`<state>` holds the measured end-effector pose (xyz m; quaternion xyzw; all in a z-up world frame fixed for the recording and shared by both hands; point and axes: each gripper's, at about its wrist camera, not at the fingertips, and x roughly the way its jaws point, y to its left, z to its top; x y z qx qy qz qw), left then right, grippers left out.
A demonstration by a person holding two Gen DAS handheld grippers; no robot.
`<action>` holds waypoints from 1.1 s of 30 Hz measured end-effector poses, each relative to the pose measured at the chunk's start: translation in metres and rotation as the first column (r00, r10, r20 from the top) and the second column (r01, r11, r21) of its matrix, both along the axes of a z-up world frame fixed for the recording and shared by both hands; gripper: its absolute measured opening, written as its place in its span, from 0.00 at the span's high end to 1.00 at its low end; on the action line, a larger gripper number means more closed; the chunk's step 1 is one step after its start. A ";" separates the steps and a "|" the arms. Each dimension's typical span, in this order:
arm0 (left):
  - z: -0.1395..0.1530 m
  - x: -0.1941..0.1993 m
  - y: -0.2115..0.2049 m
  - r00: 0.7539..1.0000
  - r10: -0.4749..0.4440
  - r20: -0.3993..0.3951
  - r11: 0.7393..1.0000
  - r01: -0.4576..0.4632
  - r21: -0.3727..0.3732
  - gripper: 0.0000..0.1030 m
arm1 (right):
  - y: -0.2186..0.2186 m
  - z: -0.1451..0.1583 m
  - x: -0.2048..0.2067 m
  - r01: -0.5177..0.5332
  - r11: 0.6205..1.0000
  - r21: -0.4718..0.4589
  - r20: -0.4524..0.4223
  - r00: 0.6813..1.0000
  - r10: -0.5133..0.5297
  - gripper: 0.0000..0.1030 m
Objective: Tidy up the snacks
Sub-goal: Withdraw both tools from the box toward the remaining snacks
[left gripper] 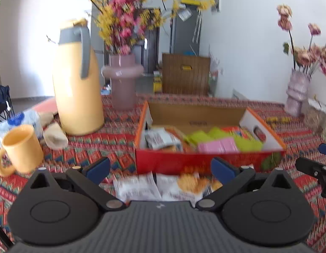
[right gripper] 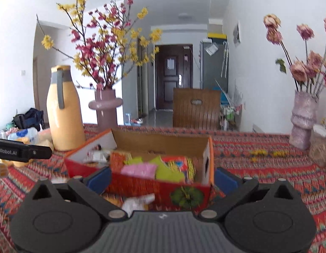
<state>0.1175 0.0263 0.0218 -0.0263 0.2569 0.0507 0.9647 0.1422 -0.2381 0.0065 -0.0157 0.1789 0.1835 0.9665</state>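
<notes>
A red cardboard box with orange rims holds several snack packets: green, pink and a white one. Two white snack packets lie on the cloth in front of the box. My left gripper is open, its blue pads wide apart above these packets, holding nothing. In the right wrist view the same box is close. My right gripper is open around the box's near right corner, empty. A white packet lies before it.
A yellow thermos jug, a yellow mug, a water bottle and a pink vase of blossoms stand to the left. A pale vase of dried roses stands at the right. A patterned red cloth covers the table.
</notes>
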 end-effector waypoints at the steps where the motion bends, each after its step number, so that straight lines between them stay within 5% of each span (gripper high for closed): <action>1: -0.004 -0.002 -0.002 1.000 -0.009 -0.015 1.000 0.009 0.000 0.00 | -0.002 -0.004 -0.003 0.005 1.000 0.000 -0.013 1.000 -0.005 0.00; 11: -0.035 -0.022 -0.036 0.989 -0.091 -0.121 0.994 0.097 0.049 0.00 | -0.021 -0.039 -0.031 0.033 0.999 0.003 -0.128 0.991 -0.032 0.00; 23: -0.073 -0.033 -0.082 0.945 -0.215 -0.246 0.966 0.243 0.088 0.01 | -0.041 -0.058 -0.062 0.053 0.999 0.013 -0.167 0.985 -0.050 0.00; 33: -0.080 -0.041 -0.098 0.929 -0.263 -0.262 0.950 0.297 0.099 0.51 | -0.056 -0.063 -0.075 0.061 0.998 0.025 -0.176 0.983 -0.056 0.00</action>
